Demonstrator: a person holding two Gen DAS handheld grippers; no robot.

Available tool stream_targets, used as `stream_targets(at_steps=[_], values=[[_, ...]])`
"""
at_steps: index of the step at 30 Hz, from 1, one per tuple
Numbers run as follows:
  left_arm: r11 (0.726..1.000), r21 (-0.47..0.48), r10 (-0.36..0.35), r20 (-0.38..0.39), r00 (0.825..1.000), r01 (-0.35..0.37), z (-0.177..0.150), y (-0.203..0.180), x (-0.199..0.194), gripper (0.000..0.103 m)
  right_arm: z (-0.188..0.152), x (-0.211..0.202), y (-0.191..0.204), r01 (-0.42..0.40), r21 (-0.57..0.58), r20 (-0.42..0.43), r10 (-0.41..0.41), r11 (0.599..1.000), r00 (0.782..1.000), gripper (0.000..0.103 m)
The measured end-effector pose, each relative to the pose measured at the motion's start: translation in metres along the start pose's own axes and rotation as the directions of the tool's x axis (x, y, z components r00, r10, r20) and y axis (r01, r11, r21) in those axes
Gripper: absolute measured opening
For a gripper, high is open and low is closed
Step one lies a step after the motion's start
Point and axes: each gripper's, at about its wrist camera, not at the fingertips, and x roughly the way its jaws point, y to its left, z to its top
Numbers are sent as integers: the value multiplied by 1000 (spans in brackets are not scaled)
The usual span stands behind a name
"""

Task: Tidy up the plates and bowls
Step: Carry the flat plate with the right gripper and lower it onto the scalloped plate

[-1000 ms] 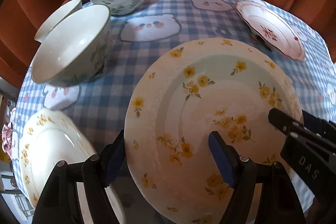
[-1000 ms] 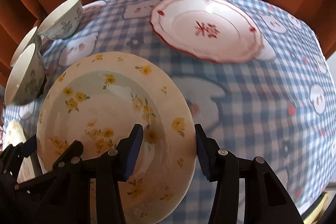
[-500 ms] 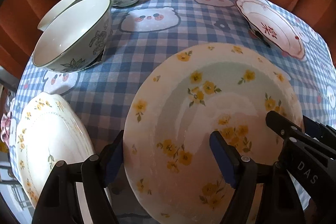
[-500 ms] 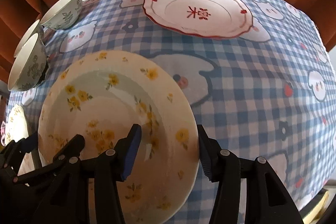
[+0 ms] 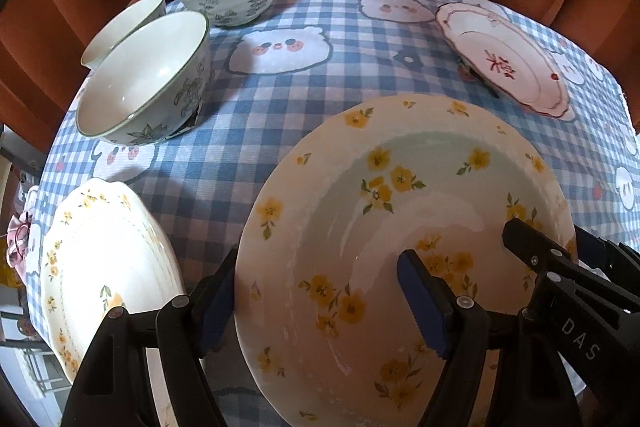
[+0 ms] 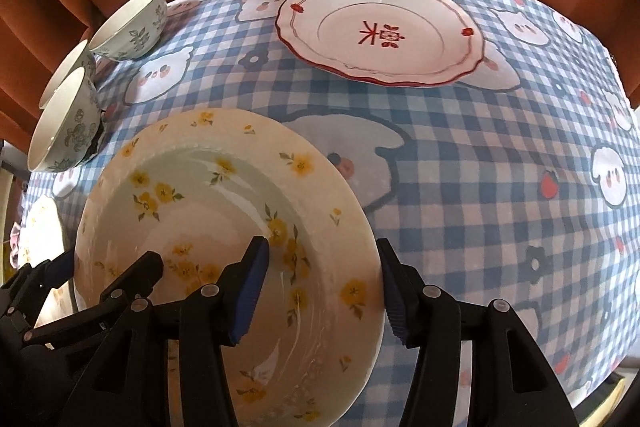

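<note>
The large round ceramic plate with yellow flowers (image 5: pixel 384 227) sits at 6 o'clock on the blue-and-white checked tablecloth (image 5: pixel 280 99). The left gripper (image 5: pixel 320 303) straddles its left rim, jaws apart. The right gripper (image 6: pixel 324 291) straddles its right rim, jaws opening, pads clear of the rim. Three green-patterned white bowls (image 5: pixel 148 83) stand at 10 o'clock; the red-trimmed scalloped plate (image 6: pixel 380 31) lies at 1 o'clock.

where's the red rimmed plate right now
The red rimmed plate lies flat at the far side of the checked tablecloth, ahead of the right claw, beyond the yellow flowered plate. In the left wrist view it sits far right.
</note>
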Motion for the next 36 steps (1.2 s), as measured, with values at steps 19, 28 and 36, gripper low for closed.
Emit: stream_targets(at_steps=[19,28,36], values=[[1000,3,-30,62,998,30,-11,45,-44,77,-17,-55,35,23,38,70,-26,999,997,58],[999,-27,-33,51,998,35,-21,94,-45,77,-26,-55,83,30,15,67,-31,999,997,58],[998,-46,-29,29,999,30,-34,142,-40,77,-39,-47,131,31,-15,50,-30,999,998,58]])
